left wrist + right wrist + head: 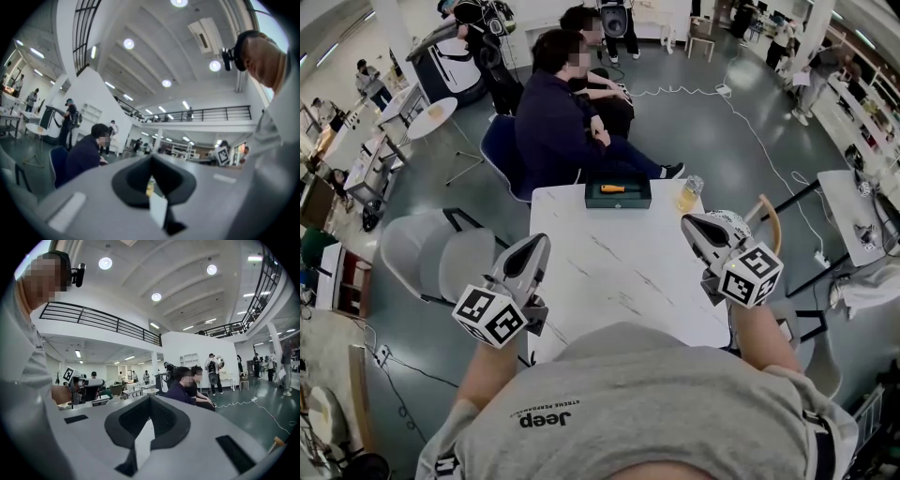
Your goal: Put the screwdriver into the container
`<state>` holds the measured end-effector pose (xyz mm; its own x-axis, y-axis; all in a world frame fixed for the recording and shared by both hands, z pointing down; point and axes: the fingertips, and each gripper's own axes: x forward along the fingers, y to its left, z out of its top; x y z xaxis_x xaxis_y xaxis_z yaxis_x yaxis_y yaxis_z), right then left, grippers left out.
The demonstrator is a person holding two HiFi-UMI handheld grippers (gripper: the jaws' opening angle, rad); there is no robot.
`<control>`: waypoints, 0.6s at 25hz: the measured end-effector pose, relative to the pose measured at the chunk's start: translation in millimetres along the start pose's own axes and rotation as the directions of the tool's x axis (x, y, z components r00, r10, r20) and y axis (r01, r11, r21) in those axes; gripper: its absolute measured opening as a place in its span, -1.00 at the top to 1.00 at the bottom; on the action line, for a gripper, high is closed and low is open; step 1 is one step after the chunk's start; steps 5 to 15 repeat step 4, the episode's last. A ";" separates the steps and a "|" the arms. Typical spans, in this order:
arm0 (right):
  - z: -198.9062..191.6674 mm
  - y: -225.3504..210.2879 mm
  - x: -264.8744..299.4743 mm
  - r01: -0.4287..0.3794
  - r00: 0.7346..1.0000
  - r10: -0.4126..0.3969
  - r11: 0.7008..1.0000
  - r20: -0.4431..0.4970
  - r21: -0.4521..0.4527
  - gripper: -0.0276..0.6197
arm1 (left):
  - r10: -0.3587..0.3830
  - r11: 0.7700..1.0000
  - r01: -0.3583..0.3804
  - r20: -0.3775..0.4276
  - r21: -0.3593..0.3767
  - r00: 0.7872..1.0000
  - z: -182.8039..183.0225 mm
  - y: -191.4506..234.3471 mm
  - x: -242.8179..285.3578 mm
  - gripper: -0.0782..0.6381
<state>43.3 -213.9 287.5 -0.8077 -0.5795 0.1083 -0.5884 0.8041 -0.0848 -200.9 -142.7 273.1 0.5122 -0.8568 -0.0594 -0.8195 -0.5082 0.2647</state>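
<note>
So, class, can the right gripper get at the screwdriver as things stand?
Probably yes: the table between the right gripper and the container is bare, and the screwdriver lies uncovered in it. The gripper's shut jaws would need opening.

left gripper point(535, 247): jaws together, empty | right gripper point(693, 225): jaws together, empty

Around you: white marble-patterned table point(619, 272); grey polished floor point(712, 122); grey chair point(427, 258) at your left; blue chair point(499, 150) beyond the table; white ceiling with round lights point(129, 44); black-railed balcony point(93, 317); white cable point(764, 141) across the floor.
</note>
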 end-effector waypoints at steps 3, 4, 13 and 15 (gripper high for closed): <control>0.3 0.5 1.4 -0.001 1.000 0.001 1.000 0.001 -0.004 0.89 | -0.002 1.000 0.002 0.002 -0.003 1.000 -0.7 0.3 -0.4 0.77; 0.3 0.8 1.9 -0.002 1.000 0.002 1.000 0.001 -0.007 0.89 | -0.002 1.000 0.002 0.003 -0.004 1.000 -0.8 0.3 -0.7 0.77; 0.3 0.8 1.9 -0.002 1.000 0.002 1.000 0.001 -0.007 0.89 | -0.002 1.000 0.002 0.003 -0.004 1.000 -0.8 0.3 -0.7 0.77; 0.3 0.8 1.9 -0.002 1.000 0.002 1.000 0.001 -0.007 0.89 | -0.002 1.000 0.002 0.003 -0.004 1.000 -0.8 0.3 -0.7 0.77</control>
